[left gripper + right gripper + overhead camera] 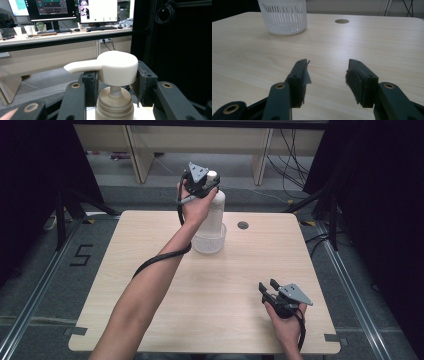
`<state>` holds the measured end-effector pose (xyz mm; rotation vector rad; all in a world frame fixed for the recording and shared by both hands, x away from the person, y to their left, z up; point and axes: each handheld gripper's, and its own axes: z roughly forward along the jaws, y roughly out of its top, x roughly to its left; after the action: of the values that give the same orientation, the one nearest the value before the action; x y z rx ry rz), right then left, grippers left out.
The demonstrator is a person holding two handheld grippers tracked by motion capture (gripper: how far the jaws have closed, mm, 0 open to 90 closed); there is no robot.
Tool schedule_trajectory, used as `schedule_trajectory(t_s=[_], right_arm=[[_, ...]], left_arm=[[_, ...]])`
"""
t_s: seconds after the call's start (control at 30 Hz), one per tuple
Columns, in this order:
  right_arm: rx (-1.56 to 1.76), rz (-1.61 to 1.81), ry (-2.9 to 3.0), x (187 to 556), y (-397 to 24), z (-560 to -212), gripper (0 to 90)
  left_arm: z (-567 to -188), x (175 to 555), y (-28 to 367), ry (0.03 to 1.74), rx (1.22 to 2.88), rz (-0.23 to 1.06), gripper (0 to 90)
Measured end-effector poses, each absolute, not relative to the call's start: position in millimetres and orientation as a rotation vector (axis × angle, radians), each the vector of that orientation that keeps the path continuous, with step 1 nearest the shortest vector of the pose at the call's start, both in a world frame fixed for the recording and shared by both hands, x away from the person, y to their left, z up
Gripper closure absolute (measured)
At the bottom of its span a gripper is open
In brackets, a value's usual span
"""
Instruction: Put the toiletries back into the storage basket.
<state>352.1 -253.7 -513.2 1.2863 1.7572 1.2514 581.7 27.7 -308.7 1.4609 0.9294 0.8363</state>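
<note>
A white pump bottle [217, 209] stands upright with its base inside a small white slatted basket [208, 240] at the far middle of the table. My left gripper [202, 182] reaches level across the bottle's top. In the left gripper view its two black pads sit against either side of the white pump head [117, 66], so my left gripper [116, 75] is shut on it, with the spout pointing left. My right gripper [267, 287] hovers low over the near right of the table, open, with nothing between its jaws [328, 72]. The basket [283, 17] lies far ahead of it.
The light wooden table [150, 320] has a round cable hole [243, 225] near its far edge, right of the basket. Dark curtains flank both sides. Beyond the far edge are a desk with monitors [97, 11] and loose cables on the floor.
</note>
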Motion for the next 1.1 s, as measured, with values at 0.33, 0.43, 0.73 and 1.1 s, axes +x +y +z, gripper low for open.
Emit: schedule_trajectory(t_s=[0.33, 0.43, 0.73, 1.1], right_arm=[[1.283, 1.248, 1.76, 352, -254, -513, 51.4], [1.282, 1.248, 1.761, 352, -254, -513, 51.4], [1.281, 1.272, 1.77, 353, -253, -514, 51.3], [1.288, 1.278, 1.76, 353, -251, -514, 51.3]], left_arm=[[-315, 581, 29, 0.927, 1.472, 0.847, 59.0], [-318, 581, 29, 0.927, 1.473, 0.846, 59.0], [-329, 582, 28, 0.941, 1.483, 0.839, 59.0], [-338, 583, 28, 0.953, 1.49, 0.834, 59.0]])
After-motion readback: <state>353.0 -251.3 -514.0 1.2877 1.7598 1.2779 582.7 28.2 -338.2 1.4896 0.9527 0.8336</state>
